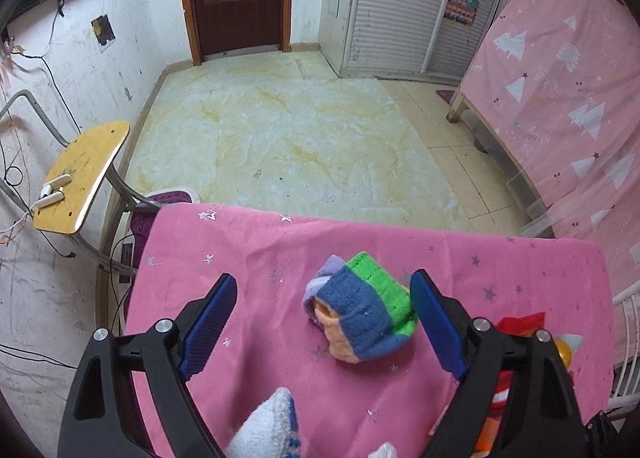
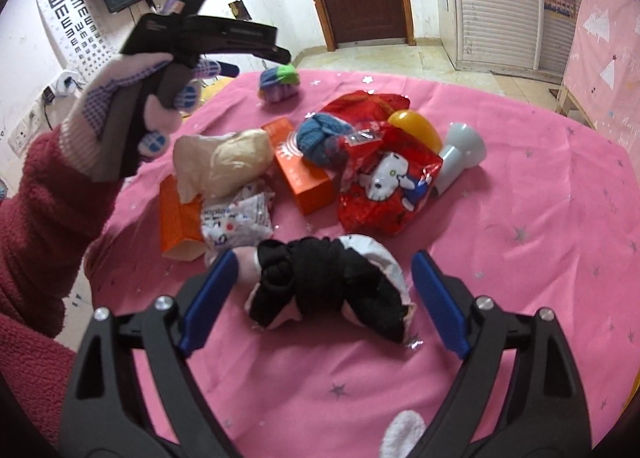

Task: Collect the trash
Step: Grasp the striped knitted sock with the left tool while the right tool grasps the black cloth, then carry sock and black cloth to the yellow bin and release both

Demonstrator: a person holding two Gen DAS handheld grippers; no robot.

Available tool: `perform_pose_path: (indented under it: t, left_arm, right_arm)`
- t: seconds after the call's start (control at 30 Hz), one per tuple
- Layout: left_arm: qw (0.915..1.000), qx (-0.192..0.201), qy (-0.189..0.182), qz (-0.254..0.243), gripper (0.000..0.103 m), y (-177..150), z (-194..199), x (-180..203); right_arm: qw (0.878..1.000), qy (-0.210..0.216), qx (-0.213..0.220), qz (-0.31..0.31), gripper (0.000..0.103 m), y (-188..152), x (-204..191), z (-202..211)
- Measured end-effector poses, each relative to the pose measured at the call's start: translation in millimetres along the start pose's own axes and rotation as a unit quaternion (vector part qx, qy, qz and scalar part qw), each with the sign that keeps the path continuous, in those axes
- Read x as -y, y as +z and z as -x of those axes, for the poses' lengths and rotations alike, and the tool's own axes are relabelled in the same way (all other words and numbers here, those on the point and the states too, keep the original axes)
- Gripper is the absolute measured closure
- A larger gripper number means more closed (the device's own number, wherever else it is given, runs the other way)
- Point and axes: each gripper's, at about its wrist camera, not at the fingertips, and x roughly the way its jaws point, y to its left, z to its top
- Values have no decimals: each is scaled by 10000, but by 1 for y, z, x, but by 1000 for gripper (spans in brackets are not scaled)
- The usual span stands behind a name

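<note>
Left wrist view: the left gripper (image 1: 324,312) has its blue pads spread wide, nothing held. The rolled-up multicolor sock ball (image 1: 360,312) sits on the pink tablecloth (image 1: 256,258) between the pads, but way off-center. It's crowding the pad at lower right of the frame, close enough that I can't tell if they touch, while the pad at lower left has a big gap. Its long side runs diagonally, from the green end at upper right down to the orange end at lower center. So my guess is the gripper wants to slide toward frame right before closing, otherwise one pad just shoves the ball.

Right wrist view: the right gripper (image 2: 322,294) is also spread wide and empty, with a black bundled sock (image 2: 328,286) on a white wrapper fairly centered between its pads, long axis roughly across the gap. Further out, mid-frame, there's the trash pile: a red Hello Kitty bag (image 2: 384,181), orange boxes (image 2: 304,173), a crumpled white packet (image 2: 236,217). The right one is nearer to all that; the left is off at the table's far edge, upper left of frame.
</note>
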Motion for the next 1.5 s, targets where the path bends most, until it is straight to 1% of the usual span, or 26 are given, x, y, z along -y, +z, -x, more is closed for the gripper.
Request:
perform_pose_path:
  t: [0.2, 0.37, 0.43, 0.5, 0.53, 0.6, 0.67, 0.7, 0.8, 1.0, 1.23, 1.5]
  left_arm:
    - [9997, -236, -28, -5, 23, 3, -22, 2]
    - [9993, -342, 8, -163, 23, 5, -30, 8]
    - [9991, -358, -6, -219, 24, 3, -31, 11]
    - [9990, -319, 53, -301, 36, -1, -30, 18]
    - [9990, -300, 63, -330, 40, -2, -29, 21]
    - [9988, -280, 41, -389, 60, -4, -25, 25]
    - [9987, -295, -18, -423, 69, -6, -22, 29]
    - [9986, -292, -16, -441, 72, -7, -20, 31]
    - [9985, -239, 31, -500, 76, -12, -14, 35]
    - [9987, -67, 98, -502, 78, -16, 6, 38]
    - [9990, 107, -17, -438, 78, -17, 35, 37]
    - [9976, 347, 55, -598, 78, -21, 65, 50]
  right_arm:
    - [9999, 91, -58, -13, 17, 0, 1, 0]
    - [9999, 89, -79, 85, 17, -4, -4, 0]
    - [9999, 118, -87, 64, 17, -5, -3, -1]
    - [9999, 67, -83, 118, 21, -5, -5, -1]
    - [9999, 53, -74, 125, 22, -6, -5, -1]
    - [9999, 51, -45, 124, 28, -8, -5, -1]
    - [9999, 46, 14, 141, 31, -9, -6, 1]
    - [9999, 59, 38, 128, 32, -10, -5, 2]
    - [9999, 104, 98, 83, 35, -11, -2, 7]
    - [9995, 150, 273, 6, 36, -17, 4, 21]
    - [9984, 228, 495, -148, 35, -18, 10, 40]
    - [9959, 130, 821, -353, 35, -26, 29, 68]
